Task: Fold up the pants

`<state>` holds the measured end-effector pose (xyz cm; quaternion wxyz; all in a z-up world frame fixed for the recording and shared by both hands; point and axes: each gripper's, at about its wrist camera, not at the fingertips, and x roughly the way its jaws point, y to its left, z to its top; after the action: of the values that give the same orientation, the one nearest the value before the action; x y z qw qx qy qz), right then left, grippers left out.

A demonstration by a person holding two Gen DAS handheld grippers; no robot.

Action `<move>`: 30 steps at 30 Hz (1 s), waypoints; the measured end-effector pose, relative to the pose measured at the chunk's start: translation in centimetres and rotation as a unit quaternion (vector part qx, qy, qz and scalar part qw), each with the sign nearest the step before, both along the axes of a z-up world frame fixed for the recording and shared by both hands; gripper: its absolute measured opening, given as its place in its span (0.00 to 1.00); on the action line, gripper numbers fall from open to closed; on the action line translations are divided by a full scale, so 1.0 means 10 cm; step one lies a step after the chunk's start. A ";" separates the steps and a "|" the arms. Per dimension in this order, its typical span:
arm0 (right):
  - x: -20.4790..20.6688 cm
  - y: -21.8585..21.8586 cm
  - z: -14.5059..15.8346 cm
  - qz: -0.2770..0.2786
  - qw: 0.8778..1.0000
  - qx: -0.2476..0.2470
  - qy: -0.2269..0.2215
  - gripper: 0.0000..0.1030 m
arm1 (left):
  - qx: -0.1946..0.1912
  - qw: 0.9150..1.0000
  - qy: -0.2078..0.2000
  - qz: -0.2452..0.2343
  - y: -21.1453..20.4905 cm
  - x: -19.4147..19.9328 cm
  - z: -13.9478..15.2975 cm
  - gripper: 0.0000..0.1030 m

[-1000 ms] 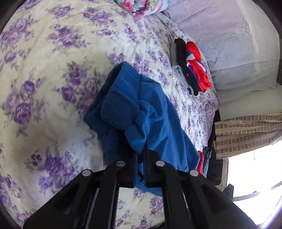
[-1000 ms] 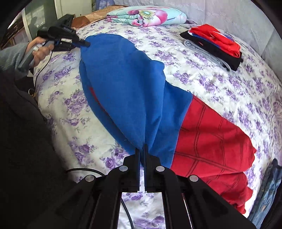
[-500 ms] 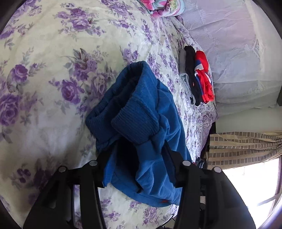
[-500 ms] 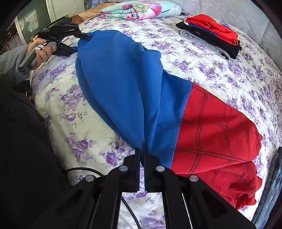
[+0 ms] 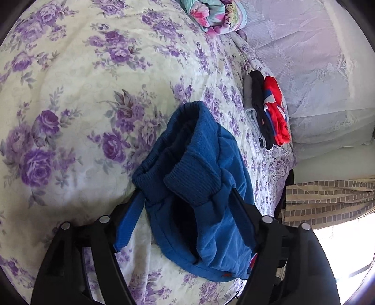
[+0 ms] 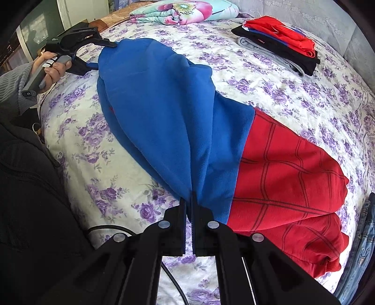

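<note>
The pants [image 6: 164, 112] are blue at the legs and red with dark lines at the seat, folded lengthwise on the flowered bed. My right gripper [image 6: 189, 199] is shut on a blue fold at the near edge. In the left wrist view the ribbed blue cuffs [image 5: 185, 169] lie bunched on the bed between the jaws of my left gripper [image 5: 185, 199], which stand wide open on either side of the cloth. The left gripper also shows in the right wrist view [image 6: 103, 54], at the far end of the pants.
A stack of folded clothes, red, black and grey [image 6: 279, 44], lies at the far right of the bed [image 6: 257, 77]. A rolled flowered blanket [image 6: 185, 11] lies at the head. Jeans [image 6: 361, 253] hang at the right edge. A striped curtain [image 5: 328, 201] hangs beside the bed.
My left gripper has opened and let go of the blue cuffs, which now rest on the bed. My right gripper stays shut on the pants.
</note>
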<state>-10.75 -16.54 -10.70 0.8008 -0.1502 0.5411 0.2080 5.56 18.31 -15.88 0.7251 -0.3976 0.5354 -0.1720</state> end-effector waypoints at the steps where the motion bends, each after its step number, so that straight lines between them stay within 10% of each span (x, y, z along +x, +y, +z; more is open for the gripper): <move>1: 0.01 0.00 0.00 -0.001 1.000 0.001 0.001 0.03 | 0.004 1.000 0.001 0.000 -0.01 0.02 -0.01 0.70; 4: 0.01 -0.01 -0.02 -0.005 1.000 0.004 0.003 0.03 | 0.027 1.000 -0.006 -0.001 -0.08 0.04 0.01 0.72; 8: 0.01 -0.01 -0.03 -0.006 1.000 0.006 0.003 0.03 | 0.051 0.998 -0.026 0.025 -0.05 -0.04 0.08 0.30; 11: 0.00 -0.01 -0.02 -0.003 1.000 0.006 -0.001 0.03 | 0.024 0.997 -0.041 0.059 0.11 -0.20 0.24 0.19; 16: -0.01 0.05 0.05 0.006 1.000 0.020 -0.014 0.04 | 0.047 0.992 -0.083 0.083 0.32 -0.59 0.63 0.17; 26: 0.07 0.11 -0.21 0.000 0.998 0.064 0.025 0.11 | 0.093 0.984 -0.019 0.149 0.53 -1.00 0.20 0.18; 30: -0.04 -0.14 0.09 -0.048 0.990 0.136 -0.012 0.21 | 0.112 0.982 -0.017 0.153 0.55 -1.03 0.33 0.37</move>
<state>-11.12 -17.98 -9.77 0.8294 -0.0169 0.5046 0.2393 -4.74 23.81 -12.60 0.7919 -0.3883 0.4714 -0.0045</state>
